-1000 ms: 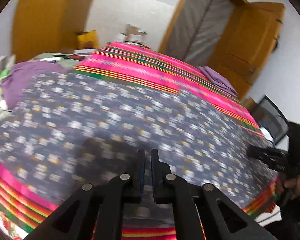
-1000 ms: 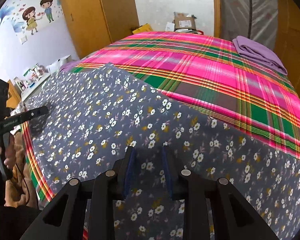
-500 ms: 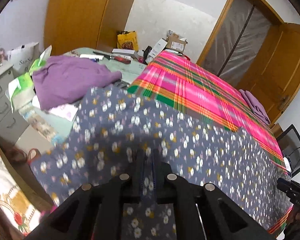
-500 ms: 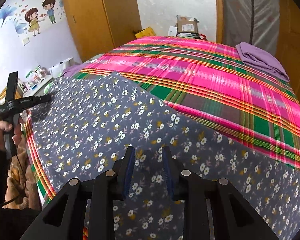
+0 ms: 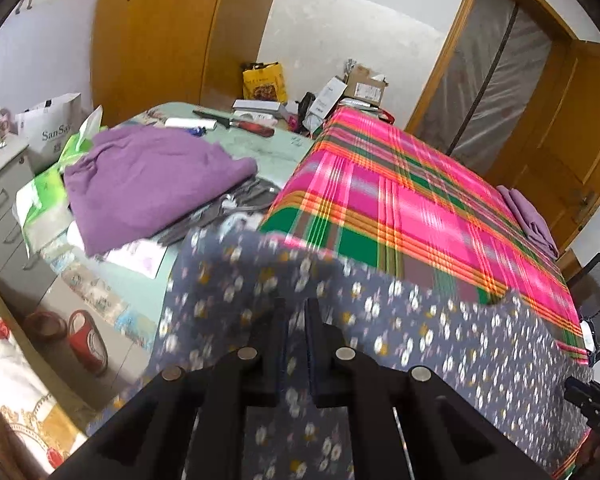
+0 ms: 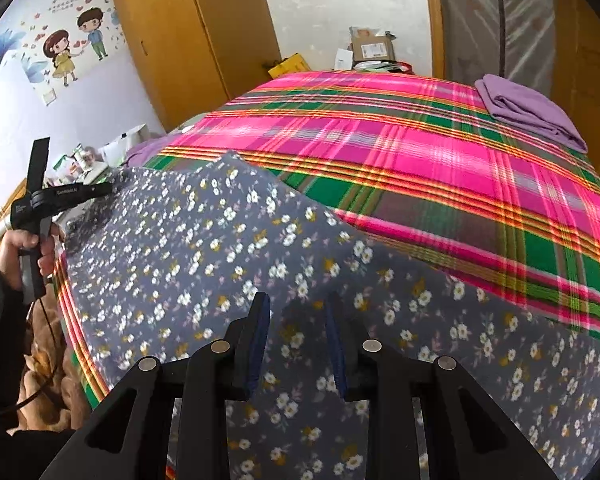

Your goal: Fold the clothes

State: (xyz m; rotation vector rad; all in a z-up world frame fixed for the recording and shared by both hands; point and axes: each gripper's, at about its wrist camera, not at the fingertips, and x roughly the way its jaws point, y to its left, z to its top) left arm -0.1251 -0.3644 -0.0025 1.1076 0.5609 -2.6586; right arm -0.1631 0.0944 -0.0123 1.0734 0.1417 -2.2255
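A grey-blue floral cloth (image 5: 440,344) (image 6: 204,248) lies spread over the near part of a bed with a pink and green plaid cover (image 5: 400,200) (image 6: 380,152). My left gripper (image 5: 296,308) (image 6: 110,189) is at the cloth's left corner, where a hand holds it. Its jaws stand a narrow gap apart and are opening, with floral cloth between them and the corner lifted. My right gripper (image 6: 298,304) hovers over the cloth near the front edge, fingers well apart, with only flat cloth seen below them.
A folded purple garment (image 6: 528,112) (image 5: 528,216) lies at the bed's far right. Left of the bed, a low table carries another purple garment (image 5: 148,184), papers and tools. Slippers (image 5: 84,340) sit on the floor beside grey drawers (image 5: 0,200). Wooden wardrobes stand behind.
My left gripper has travelled left along the cloth to its corner, bringing the side table and floor into view, and its gap has widened slightly. The right gripper has stayed still.
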